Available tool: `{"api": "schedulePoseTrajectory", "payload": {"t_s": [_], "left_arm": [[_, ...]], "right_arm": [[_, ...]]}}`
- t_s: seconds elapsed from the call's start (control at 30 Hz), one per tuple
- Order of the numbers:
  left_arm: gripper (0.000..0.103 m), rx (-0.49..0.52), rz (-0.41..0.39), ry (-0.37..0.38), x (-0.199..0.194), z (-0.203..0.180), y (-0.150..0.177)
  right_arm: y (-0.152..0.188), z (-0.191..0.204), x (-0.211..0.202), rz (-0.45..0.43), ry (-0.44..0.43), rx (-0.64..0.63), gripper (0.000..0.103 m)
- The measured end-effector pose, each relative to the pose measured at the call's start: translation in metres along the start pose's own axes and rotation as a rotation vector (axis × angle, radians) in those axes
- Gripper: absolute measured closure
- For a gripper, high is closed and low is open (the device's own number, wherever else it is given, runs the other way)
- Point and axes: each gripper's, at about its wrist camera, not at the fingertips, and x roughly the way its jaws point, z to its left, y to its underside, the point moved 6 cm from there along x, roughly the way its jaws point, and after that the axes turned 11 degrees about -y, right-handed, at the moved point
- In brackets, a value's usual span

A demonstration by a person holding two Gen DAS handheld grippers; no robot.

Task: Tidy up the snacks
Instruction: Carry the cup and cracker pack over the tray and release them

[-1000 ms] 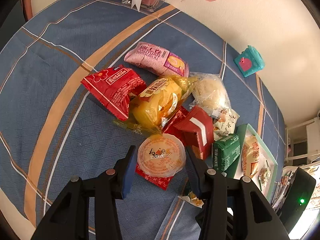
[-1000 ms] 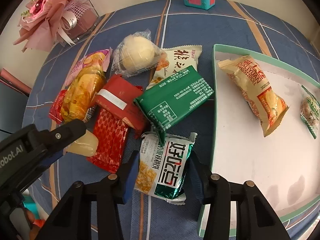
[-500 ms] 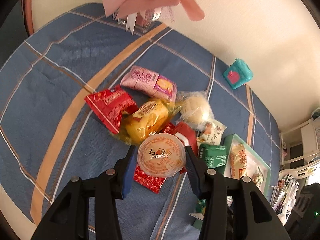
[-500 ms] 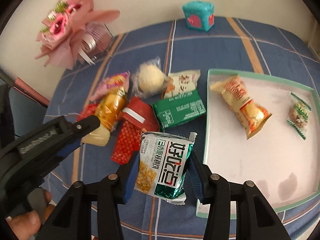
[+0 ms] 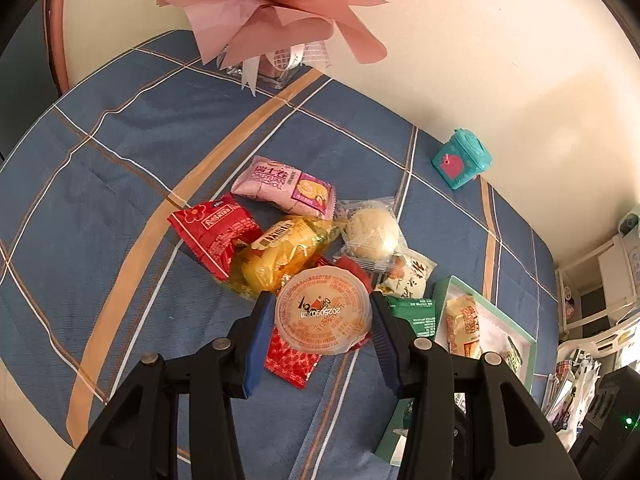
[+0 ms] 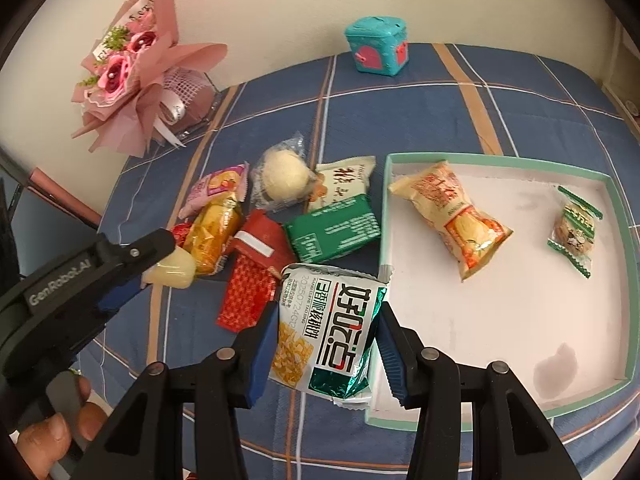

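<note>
Both grippers have risen from the snack pile. Left gripper (image 5: pixel 323 322) pinches a jelly cup (image 5: pixel 323 315); right gripper (image 6: pixel 327 334) pinches a green-and-white packet (image 6: pixel 329 330). The tray (image 6: pixel 624 240) lies just right of the right gripper, the nearer one, packet lengthwise along its fingers.

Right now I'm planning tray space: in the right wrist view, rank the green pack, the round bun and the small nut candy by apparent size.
1. Green pack
2. Round bun, somewhat smaller
3. Nut candy, smallest

All three lie at similar range, so the order seems fair.
</note>
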Motion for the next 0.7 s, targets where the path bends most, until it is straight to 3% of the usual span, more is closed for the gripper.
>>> {"api": "schedulePoseTrajectory", "payload": {"t_s": [0.33,0.7], "left_arm": [[0.055,0.081,0.005,0.014,-0.002,-0.045,0.016],[0.055,0.265,0.008,0.033,-0.003,-0.123,0.055]], "right_arm": [[-0.011,-0.065,-0.029,-0.044,0.069,0.124,0.053],[-0.015,-0.150,-0.075,-0.120,0.128,0.295,0.053]]}}
